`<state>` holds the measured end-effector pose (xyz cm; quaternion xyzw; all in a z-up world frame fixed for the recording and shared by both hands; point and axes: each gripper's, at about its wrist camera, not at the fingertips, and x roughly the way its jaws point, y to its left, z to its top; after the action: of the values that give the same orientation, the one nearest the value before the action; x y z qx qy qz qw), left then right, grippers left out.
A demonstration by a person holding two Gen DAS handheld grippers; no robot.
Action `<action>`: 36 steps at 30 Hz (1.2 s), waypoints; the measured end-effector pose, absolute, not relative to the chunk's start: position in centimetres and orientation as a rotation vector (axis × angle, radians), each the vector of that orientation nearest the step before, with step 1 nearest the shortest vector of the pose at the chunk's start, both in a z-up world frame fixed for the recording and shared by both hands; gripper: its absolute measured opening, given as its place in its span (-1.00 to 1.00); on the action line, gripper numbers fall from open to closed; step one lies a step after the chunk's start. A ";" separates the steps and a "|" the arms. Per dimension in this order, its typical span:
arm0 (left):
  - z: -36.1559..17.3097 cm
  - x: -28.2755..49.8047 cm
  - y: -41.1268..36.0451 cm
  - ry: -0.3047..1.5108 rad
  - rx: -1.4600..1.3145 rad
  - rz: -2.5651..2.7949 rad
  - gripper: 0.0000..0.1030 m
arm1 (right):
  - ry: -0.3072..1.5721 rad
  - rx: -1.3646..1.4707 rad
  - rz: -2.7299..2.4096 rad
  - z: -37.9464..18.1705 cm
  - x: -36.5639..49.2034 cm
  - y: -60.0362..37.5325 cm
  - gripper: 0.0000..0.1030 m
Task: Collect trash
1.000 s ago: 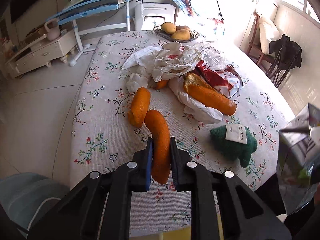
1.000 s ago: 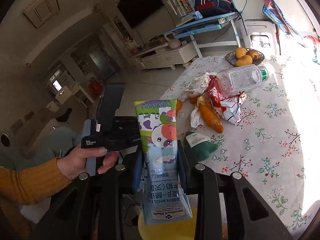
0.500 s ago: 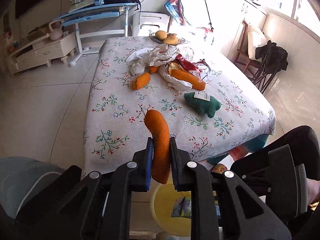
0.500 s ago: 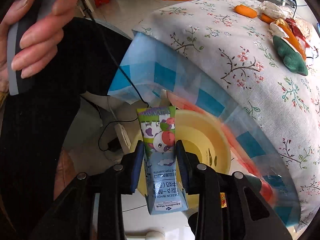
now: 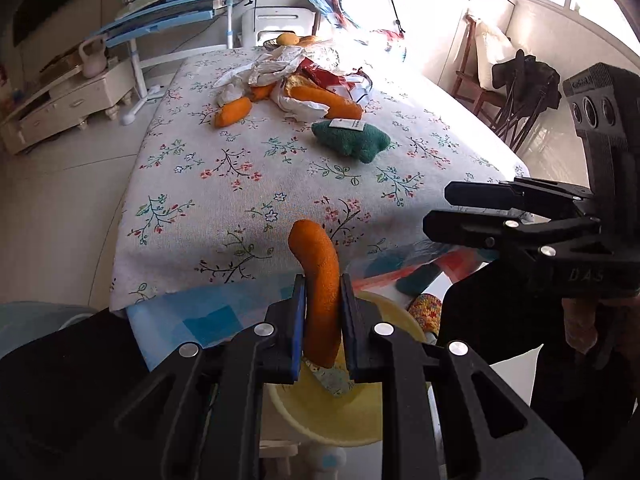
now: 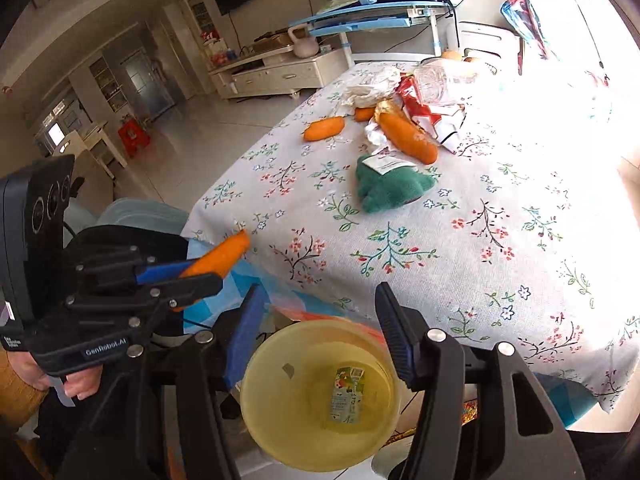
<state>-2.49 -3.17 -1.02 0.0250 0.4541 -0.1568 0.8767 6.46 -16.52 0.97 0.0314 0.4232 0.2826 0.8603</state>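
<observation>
My left gripper is shut on an orange peel-like piece and holds it over the yellow bin below the table's near edge. In the right wrist view the same piece sticks out of the left gripper. My right gripper is open and empty above the yellow bin. A milk carton lies at the bottom of the bin. More trash lies on the table: orange pieces, crumpled paper, red wrappers and a clear bottle.
A green plush toy lies mid-table on the floral cloth. A fruit bowl stands at the far end. A blue desk, a cabinet and a chair stand around the table.
The right gripper opened and let go of the milk carton, which now lies in the bin. The left gripper carried the orange piece back from the table to above the bin.
</observation>
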 end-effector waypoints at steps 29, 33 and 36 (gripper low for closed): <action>1.2 0.0 -0.6 0.844 0.006 -0.179 0.59 | 0.790 0.289 0.372 2.4 7.3 -21.4 0.33; 1.6 5.7 0.1 0.861 -0.009 -0.138 0.59 | 0.793 0.310 0.363 2.2 8.0 -21.7 0.35; 0.8 10.6 -0.1 0.896 -0.003 -0.129 0.59 | 0.802 0.336 0.358 1.9 8.5 -22.0 0.36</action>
<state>10.56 -0.07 0.79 -0.0015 0.4328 -0.0621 0.8993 8.55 -21.99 1.88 0.1617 0.3863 0.1726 0.8915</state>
